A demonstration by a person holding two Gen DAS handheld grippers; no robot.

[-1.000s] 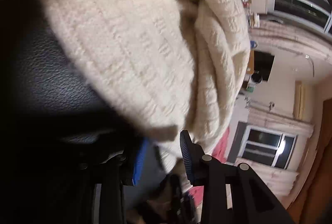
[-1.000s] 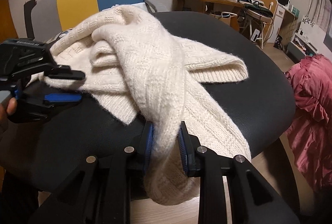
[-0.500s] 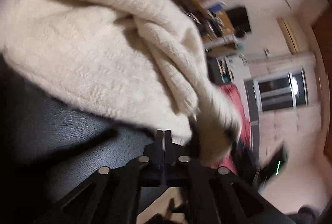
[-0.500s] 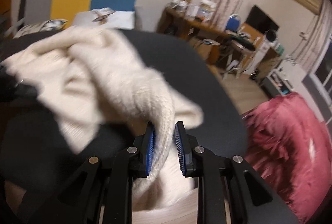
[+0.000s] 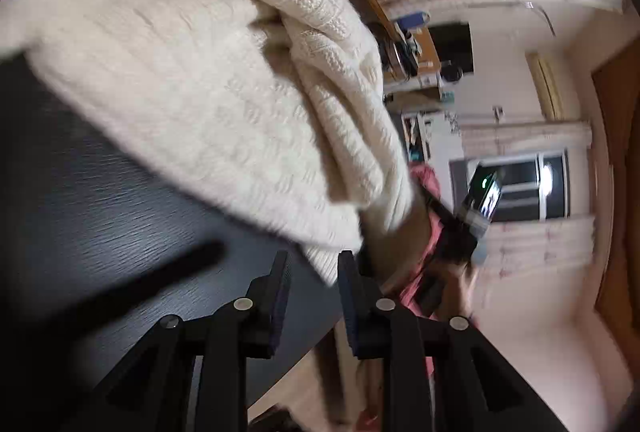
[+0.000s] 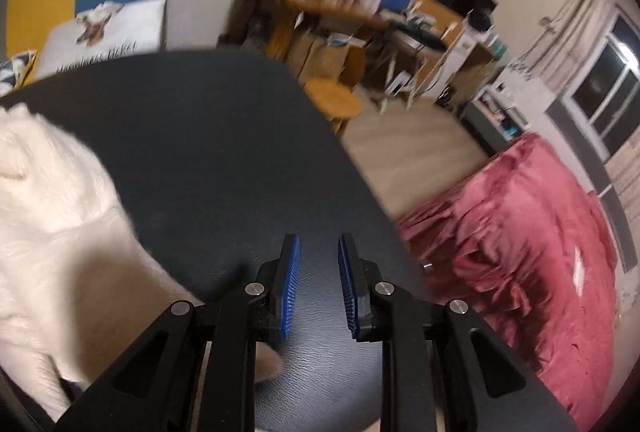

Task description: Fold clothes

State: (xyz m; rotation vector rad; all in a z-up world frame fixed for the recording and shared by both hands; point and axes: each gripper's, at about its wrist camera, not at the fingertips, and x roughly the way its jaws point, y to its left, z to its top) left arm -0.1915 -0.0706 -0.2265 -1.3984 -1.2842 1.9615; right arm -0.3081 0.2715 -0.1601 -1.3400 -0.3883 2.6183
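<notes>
Cream knit sweater point(image 5: 208, 88) bunched on the black tabletop point(image 6: 224, 152), both sets of fingers apart and empty.

Chunky, soft, floppy knit: it sags and stretches if you lift it by one point, though the pads should bite well. Left gripper point(image 5: 310, 296) sits at the tabletop edge just under the ribbed hem; right gripper point(image 6: 318, 284) is over bare tabletop beside the pile. Pinch hem or shoulder seams, not loose folds.

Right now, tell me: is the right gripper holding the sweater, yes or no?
No: the right gripper is open, with only the black table between its fingers, and the cream sweater lies to its left.
</notes>
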